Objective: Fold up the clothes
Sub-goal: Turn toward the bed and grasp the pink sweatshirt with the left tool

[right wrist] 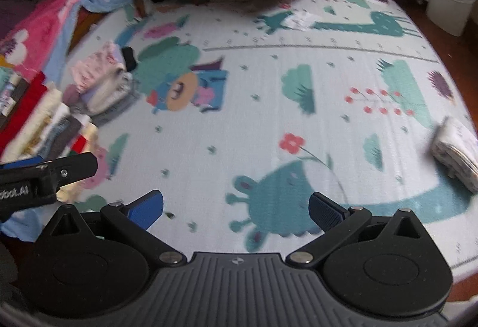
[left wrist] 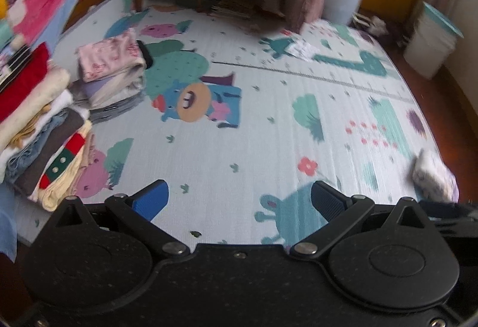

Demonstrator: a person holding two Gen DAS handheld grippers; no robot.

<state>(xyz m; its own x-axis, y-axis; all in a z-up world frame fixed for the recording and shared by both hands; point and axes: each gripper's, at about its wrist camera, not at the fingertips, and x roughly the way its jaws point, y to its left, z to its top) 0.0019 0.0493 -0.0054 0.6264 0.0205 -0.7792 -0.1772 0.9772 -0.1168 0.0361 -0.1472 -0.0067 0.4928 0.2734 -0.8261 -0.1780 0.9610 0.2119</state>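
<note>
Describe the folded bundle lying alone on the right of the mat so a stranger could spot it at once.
Start from the big cartoon-printed play mat that covers the floor. The stacks of folded clothes crowd its left edge; go instead to the right edge, level with the red flower print. There a small folded white bundle with a faint purplish print lies by itself, with no other garment beside it.

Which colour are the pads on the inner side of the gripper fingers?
Blue: both the left gripper and right gripper have blue ribbed finger pads; clearest in the right wrist view.
</note>
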